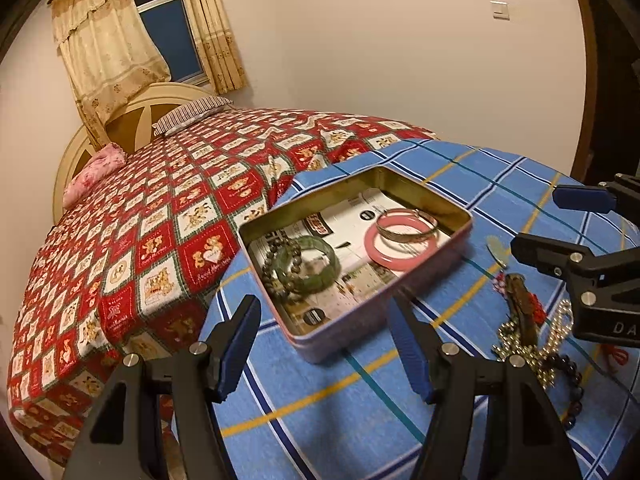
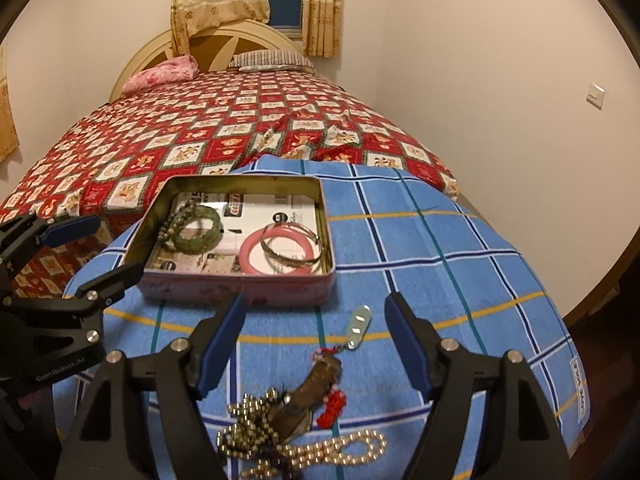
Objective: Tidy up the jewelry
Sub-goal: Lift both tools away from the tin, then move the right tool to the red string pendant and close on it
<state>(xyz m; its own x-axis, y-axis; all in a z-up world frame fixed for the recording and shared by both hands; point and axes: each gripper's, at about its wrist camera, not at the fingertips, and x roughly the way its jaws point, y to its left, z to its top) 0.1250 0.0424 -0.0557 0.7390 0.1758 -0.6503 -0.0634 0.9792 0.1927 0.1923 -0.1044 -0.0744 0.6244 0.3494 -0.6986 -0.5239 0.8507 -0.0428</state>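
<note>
- Your left tool (image 1: 324, 344): jaws apart, nothing between them, hanging over the near corner of the tin (image 1: 460, 256).
- Your right tool (image 2: 316, 344): jaws apart, nothing gripped. The loose pile lies on the cloth below and between them.
- Tin sits open on the blue checked cloth (image 2: 440, 240) covering the table, printed paper lining its floor.
- In the tin, both views: pink bangle (image 1: 400, 256) with a metal bangle (image 1: 408, 226) lying across it on the right side; green bangle (image 1: 316, 264) and a dark bead bracelet (image 1: 280, 268) overlapping on the left.
- Right view only shows the full loose pile outside the tin: gold bead chain (image 2: 320, 440), brown pendant (image 2: 316, 384) with red tassel (image 2: 334, 408), and a small silver tag (image 2: 360, 326) just ahead of it.
- Left view catches the same pile at its right edge, partly hidden behind your right tool, plus a dark bead bracelet (image 1: 572, 376) that the right view barely shows.
- Each view sees the other tool from the side.
- Bed (image 2: 200, 128) with red patterned cover beyond the table.
</note>
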